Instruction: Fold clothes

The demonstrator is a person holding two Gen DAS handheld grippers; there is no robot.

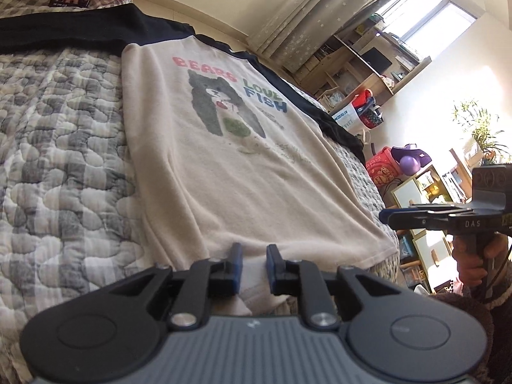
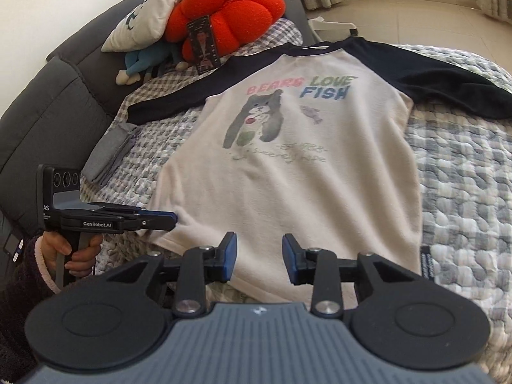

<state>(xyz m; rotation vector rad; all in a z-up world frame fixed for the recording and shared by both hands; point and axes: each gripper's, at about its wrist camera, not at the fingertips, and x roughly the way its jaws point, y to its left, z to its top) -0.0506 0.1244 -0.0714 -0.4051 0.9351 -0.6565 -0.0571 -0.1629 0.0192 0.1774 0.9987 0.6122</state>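
Shirt (image 2: 288,185) flat on quilt (image 2: 464,192); L hand-held gripper (image 1: 254,251) narrowly apart, R hand-held gripper (image 2: 260,240) apart, both empty.

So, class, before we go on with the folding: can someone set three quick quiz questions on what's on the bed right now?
1. True or false: both navy sleeves of the raglan shirt are already folded in over its cream body.
2. Which item lies beyond the shirt's collar, by the headboard? A) a laundry basket B) a red-orange cushion C) a folded towel
3. In a word, are the jaws of the right gripper open or shut?

Key: 1. False, since both sleeves lie spread out on the quilted bedspread. 2. B. 3. Open, with nothing between the pads, just above the shirt's hem.
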